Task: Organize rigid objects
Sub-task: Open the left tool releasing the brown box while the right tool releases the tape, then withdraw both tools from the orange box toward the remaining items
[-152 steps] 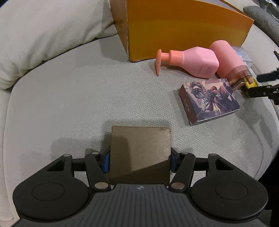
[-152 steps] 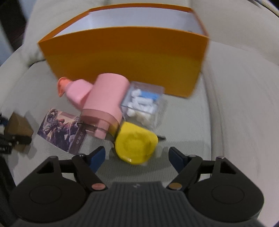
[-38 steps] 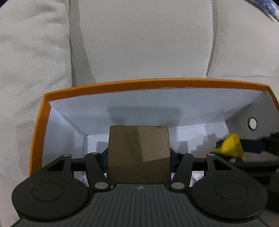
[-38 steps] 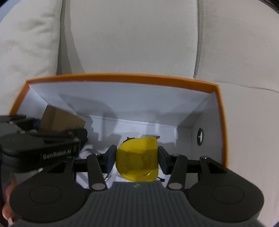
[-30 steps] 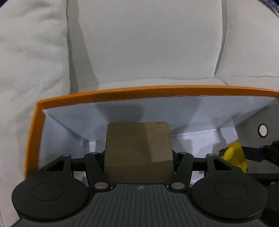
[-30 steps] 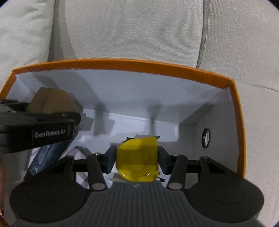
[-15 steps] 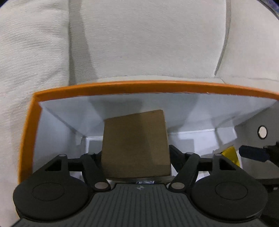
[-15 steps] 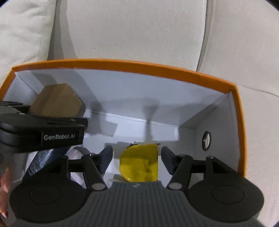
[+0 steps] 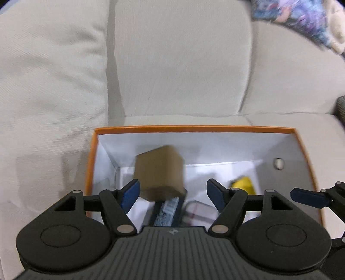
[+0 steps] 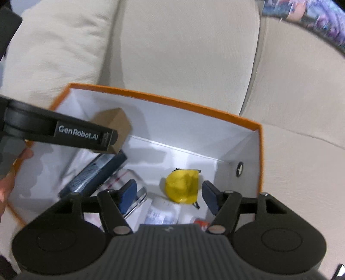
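An orange box (image 9: 194,128) with white inside walls stands on the sofa seat; it also shows in the right wrist view (image 10: 163,99). My left gripper (image 9: 172,191) is open above the box's left part. A brown cardboard cube (image 9: 160,170) is free of its fingers and blurred, inside the box; it also shows in the right wrist view (image 10: 117,120). My right gripper (image 10: 167,195) is open above the box's right part. A yellow rounded object (image 10: 182,185) lies on the box floor beyond its fingers, also seen in the left wrist view (image 9: 243,184).
A dark blue flat case (image 10: 94,172) leans on the box floor, with clear and white packets (image 10: 159,212) beside it. Beige sofa back cushions (image 9: 183,53) rise behind the box. A patterned cloth (image 9: 301,19) lies at the top right. A hand (image 10: 8,183) holds the left gripper.
Both grippers have opened and lifted back from the box. The brown cube has left the left fingers and dropped into the box. The yellow object has left the right fingers and lies on the box floor.
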`<action>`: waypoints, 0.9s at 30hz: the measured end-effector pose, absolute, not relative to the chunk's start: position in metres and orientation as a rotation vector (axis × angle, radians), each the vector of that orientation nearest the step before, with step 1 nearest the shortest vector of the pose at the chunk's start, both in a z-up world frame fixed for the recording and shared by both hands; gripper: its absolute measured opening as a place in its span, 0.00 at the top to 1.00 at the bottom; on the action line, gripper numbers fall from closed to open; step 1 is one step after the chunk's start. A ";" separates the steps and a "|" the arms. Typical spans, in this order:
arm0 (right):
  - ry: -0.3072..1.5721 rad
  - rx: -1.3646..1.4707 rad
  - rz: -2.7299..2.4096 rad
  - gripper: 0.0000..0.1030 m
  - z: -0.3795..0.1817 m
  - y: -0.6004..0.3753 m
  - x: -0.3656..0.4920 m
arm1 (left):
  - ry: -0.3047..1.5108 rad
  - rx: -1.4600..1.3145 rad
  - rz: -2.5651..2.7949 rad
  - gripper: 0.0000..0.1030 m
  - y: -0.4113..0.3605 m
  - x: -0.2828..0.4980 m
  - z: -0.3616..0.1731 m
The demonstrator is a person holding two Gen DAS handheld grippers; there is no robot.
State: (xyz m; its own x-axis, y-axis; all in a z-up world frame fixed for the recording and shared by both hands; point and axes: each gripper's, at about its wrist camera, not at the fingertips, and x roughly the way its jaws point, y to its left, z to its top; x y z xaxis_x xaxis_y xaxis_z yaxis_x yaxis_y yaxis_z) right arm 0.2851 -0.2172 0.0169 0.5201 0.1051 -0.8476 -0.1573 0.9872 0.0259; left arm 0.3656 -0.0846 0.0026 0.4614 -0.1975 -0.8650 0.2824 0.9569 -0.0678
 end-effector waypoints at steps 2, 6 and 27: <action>0.982 -0.042 0.157 0.31 0.035 -0.219 0.263 | 1.004 0.083 -0.308 0.19 -0.080 0.345 0.022; 0.910 -0.007 0.147 0.24 0.066 -0.216 0.212 | 0.906 0.104 -0.336 0.15 -0.062 0.285 0.050; 0.849 0.148 0.051 0.15 0.014 -0.207 -0.018 | 0.972 0.228 -0.393 0.16 -0.055 0.128 -0.057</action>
State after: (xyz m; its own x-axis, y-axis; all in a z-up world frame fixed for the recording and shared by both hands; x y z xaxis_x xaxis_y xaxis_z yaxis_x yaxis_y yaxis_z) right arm -0.0176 -0.2072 0.0140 0.6604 0.1041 -0.7436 0.0140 0.9885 0.1509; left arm 0.1281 -0.0545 -0.0571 0.5013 -0.2209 -0.8366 0.4222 0.9064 0.0137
